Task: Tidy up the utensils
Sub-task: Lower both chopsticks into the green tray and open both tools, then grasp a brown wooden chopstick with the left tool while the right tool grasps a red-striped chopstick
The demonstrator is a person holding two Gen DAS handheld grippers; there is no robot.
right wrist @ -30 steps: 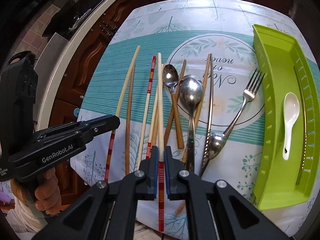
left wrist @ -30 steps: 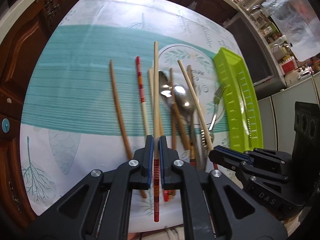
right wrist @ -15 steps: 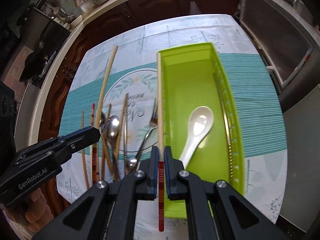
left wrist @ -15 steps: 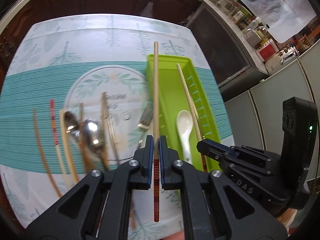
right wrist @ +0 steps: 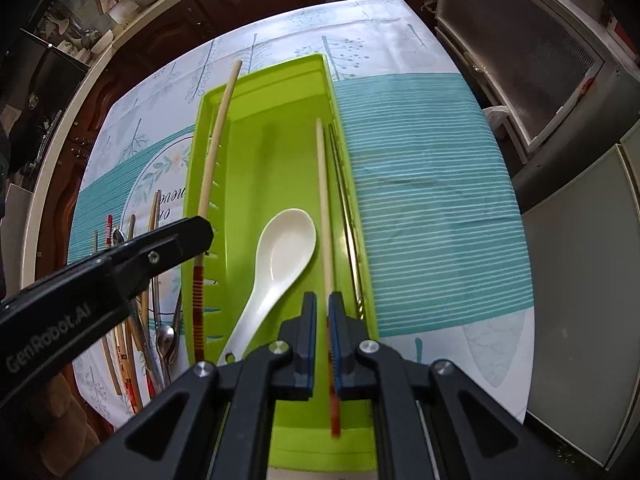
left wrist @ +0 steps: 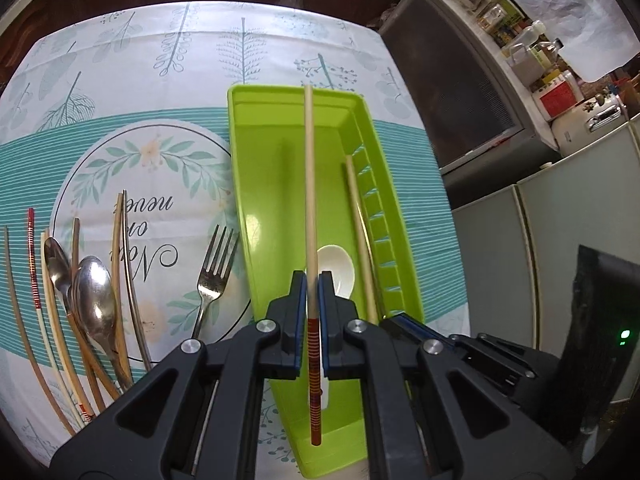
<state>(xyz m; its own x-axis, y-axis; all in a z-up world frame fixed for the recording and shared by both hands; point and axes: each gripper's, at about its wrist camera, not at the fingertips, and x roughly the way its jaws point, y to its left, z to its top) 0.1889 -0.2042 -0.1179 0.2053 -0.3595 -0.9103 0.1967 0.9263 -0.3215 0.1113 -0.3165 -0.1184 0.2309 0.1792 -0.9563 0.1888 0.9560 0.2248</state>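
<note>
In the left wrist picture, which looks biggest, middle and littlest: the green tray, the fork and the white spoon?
1. Green tray, by far the largest.
2. Fork, long and thin.
3. White spoon, but the left tongs hide its handle, so only the bowl shows; fork versus spoon is unsure.

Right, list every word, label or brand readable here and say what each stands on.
"GenRobot.AI": white letters on the side of the black left gripper, in the right wrist view.
"Now or never": upside-down script inside the leafy wreath printed on the teal-striped tablecloth.
Labels on the jars and red-and-white package on the kitchen counter: too small and blurred to read.
</note>
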